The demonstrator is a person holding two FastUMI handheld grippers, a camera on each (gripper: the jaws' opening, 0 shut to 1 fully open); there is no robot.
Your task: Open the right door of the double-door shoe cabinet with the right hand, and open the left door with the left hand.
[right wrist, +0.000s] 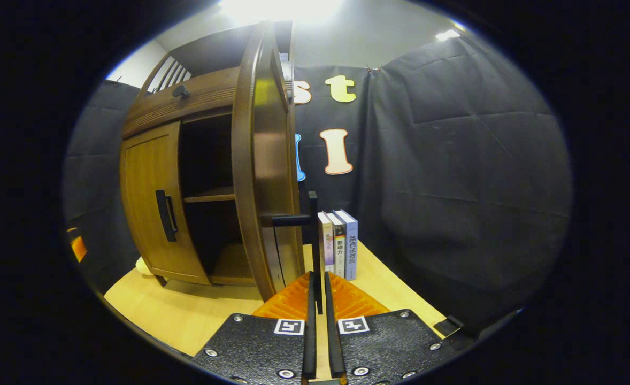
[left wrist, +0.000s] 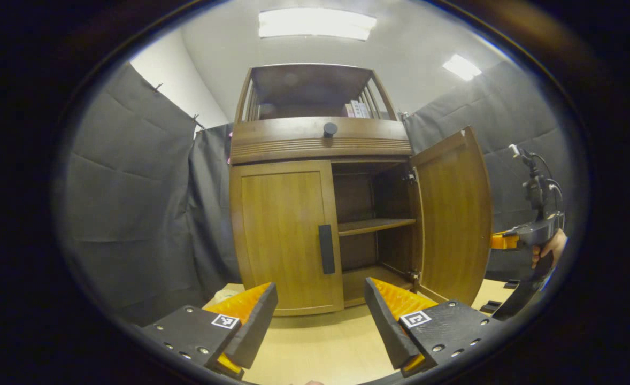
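Note:
The wooden shoe cabinet (left wrist: 315,141) stands on a light table. Its right door (left wrist: 454,214) is swung wide open, baring an inner shelf (left wrist: 374,225). The left door (left wrist: 283,235) is closed, with its black handle (left wrist: 325,248) at its inner edge. My left gripper (left wrist: 320,315) is open, low in front of the cabinet and short of that handle. In the right gripper view the right door (right wrist: 267,160) shows edge-on, and my right gripper (right wrist: 319,286) is shut on its black handle (right wrist: 313,235). The left door (right wrist: 149,203) stays closed there.
Three books (right wrist: 339,243) stand upright on the table (right wrist: 186,310) behind the open door. More books (left wrist: 356,109) sit in the cabinet's top rack. A hand (left wrist: 553,247) holds the right gripper's body beyond the open door. Black cloth walls surround the table.

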